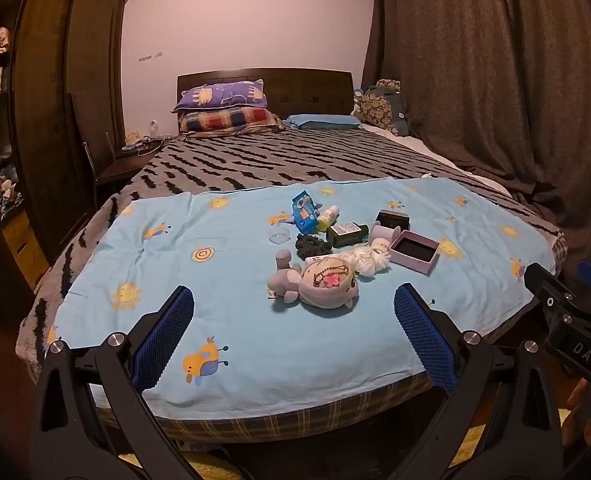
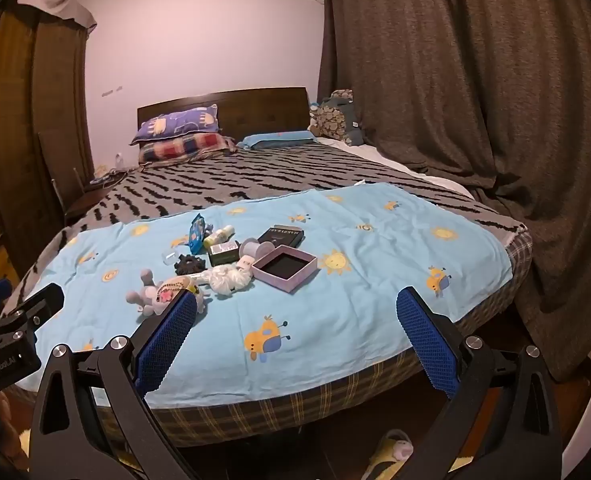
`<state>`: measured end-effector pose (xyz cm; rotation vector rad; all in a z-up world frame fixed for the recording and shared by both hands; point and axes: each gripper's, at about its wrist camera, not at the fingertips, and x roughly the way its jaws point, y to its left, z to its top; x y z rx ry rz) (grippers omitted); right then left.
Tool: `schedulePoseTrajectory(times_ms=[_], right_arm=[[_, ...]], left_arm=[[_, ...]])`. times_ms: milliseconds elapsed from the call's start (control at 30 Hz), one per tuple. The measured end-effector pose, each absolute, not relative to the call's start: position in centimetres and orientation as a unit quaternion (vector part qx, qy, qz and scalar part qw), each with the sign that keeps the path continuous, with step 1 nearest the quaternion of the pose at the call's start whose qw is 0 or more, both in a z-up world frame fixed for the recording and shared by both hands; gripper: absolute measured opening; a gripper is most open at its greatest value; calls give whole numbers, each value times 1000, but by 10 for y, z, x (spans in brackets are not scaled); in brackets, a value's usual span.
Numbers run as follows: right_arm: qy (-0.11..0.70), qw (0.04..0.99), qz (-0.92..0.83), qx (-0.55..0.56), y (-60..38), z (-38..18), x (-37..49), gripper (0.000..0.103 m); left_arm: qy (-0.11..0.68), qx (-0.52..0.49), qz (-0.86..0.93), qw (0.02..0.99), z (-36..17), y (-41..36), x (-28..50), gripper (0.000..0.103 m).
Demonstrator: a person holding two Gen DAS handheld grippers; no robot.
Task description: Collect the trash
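Note:
A cluster of items lies on a light blue cartoon sheet (image 1: 255,344) at the foot of the bed. It holds a blue wrapper (image 1: 305,209), a small yellow-white bottle (image 1: 328,216), a dark green box (image 1: 347,234), a black scrunchie (image 1: 311,247), a white fluffy piece (image 1: 369,260), an open pink box (image 1: 414,251), a black box (image 1: 393,219) and a grey plush toy (image 1: 315,284). The same cluster shows in the right wrist view, with the pink box (image 2: 285,267) and plush toy (image 2: 155,294). My left gripper (image 1: 294,304) is open, short of the plush toy. My right gripper (image 2: 296,306) is open above the sheet (image 2: 355,320).
The bed has a grey zigzag blanket (image 1: 275,160) and pillows (image 1: 223,98) at a dark headboard. A brown curtain (image 1: 495,80) hangs on the right, a wooden wardrobe (image 1: 55,100) on the left. A slipper (image 2: 391,454) lies on the floor below the bed's edge.

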<state>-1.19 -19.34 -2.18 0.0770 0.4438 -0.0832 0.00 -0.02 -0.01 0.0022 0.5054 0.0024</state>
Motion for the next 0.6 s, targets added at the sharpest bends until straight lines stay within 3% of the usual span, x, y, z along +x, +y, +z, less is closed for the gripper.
schedulePoseTrajectory(times_ms=[600], right_arm=[[220,974,-40,41,-195,-23,-11,100]], left_arm=[[255,0,4,967,-3,5,3,95]])
